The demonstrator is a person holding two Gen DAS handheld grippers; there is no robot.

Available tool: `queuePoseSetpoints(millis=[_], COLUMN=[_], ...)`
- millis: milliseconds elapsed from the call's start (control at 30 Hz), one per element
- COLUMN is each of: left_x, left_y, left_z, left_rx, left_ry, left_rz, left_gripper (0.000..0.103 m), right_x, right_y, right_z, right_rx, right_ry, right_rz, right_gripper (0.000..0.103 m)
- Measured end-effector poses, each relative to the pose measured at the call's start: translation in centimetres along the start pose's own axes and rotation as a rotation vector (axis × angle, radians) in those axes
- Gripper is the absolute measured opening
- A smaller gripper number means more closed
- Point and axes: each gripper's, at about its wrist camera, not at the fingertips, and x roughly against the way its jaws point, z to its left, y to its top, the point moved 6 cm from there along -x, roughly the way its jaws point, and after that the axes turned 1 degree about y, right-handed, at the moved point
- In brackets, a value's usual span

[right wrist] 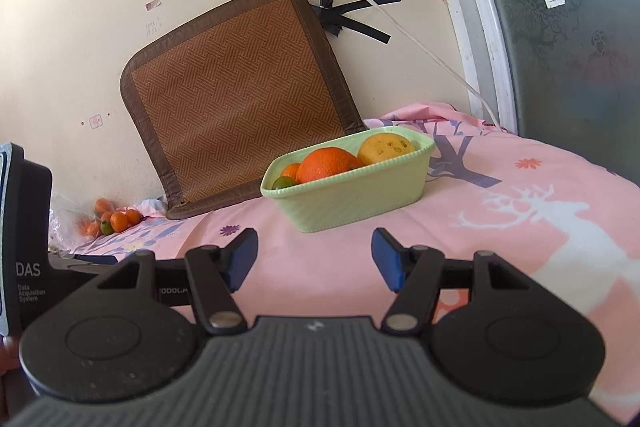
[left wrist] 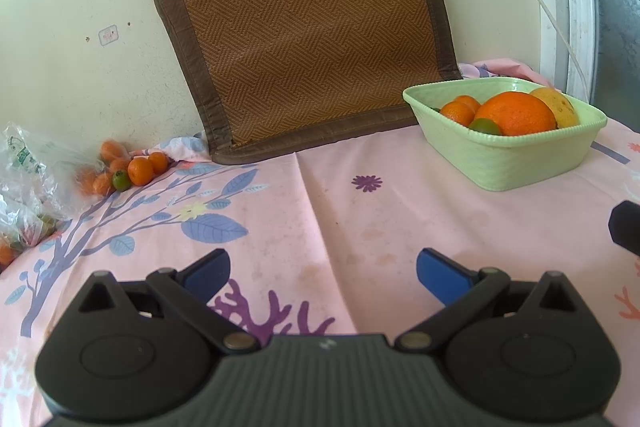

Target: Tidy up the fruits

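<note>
Fruit lies in two places on a surface covered by a pink printed cloth point(left wrist: 400, 219) (whether table or bed cannot be told); a pale green basket point(right wrist: 352, 199) holds a large orange point(right wrist: 326, 165), a yellow fruit point(right wrist: 386, 147), small tangerines and one small green fruit; a loose cluster of small tangerines point(left wrist: 138, 169) with another green fruit sits at the far left by the wall, touching a crumpled clear plastic bag point(left wrist: 28, 163).

Left gripper point(left wrist: 322, 273) hangs low over bare cloth, its blue jaws wide apart with nothing between them; right gripper point(right wrist: 314, 255) has its jaws apart too, empty, aimed nearly straight at the basket, which stands just ahead of it.

From the left jaws the loose cluster lies ahead and well off to the left, the basket ahead and to the right; the left hand is likely the nearer one to the loose fruit, so a reach would swing left and forward; the fruits are round, so no long axis governs the grasp; a brown woven mat point(left wrist: 304, 27) leans on the wall between the two groups.
</note>
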Motion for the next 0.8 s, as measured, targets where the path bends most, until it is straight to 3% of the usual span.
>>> queuePoseSetpoints(millis=[800], left_x=[-0.06], left_y=[-0.05], left_z=[0.02], left_rx=[0.005], left_ry=[-0.011], left_rz=[0.003], left_gripper=[0.103], right_x=[-0.03], right_y=[0.00], right_z=[0.00], right_rx=[0.000], right_ry=[0.000], right_rz=[-0.002], right_gripper=[0.065])
